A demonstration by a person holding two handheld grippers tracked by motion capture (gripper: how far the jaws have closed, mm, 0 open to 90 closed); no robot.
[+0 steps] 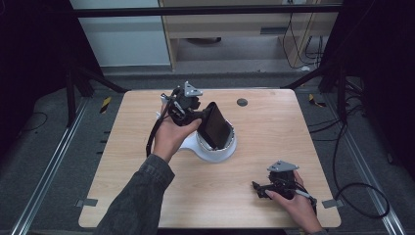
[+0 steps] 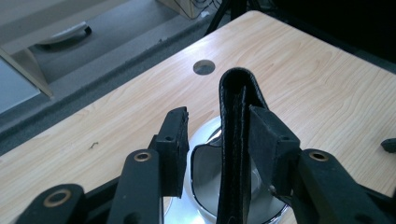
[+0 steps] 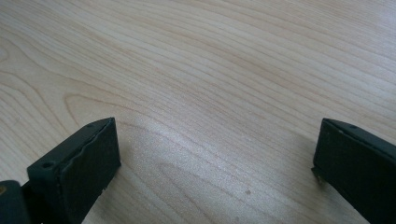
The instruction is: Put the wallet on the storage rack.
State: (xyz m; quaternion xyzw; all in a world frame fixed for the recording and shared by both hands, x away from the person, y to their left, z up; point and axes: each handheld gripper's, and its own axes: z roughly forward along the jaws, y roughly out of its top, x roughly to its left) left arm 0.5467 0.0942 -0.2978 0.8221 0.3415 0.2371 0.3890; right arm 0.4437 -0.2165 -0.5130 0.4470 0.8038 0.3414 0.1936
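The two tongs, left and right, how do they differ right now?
The left tongs stand partly open with a black wallet between them, over a white bowl; the right tongs gape wide with nothing between. The left sits mid-table, raised; the right lies low near the table's front edge. Both have black pads.

Black wallet (image 1: 215,125) upright, tilted, in white bowl (image 1: 218,152).

I see a light wooden desk (image 1: 147,161) with a round hole (image 1: 242,102) near its far edge. A white bowl (image 1: 222,152) sits directly on it, mid-desk.
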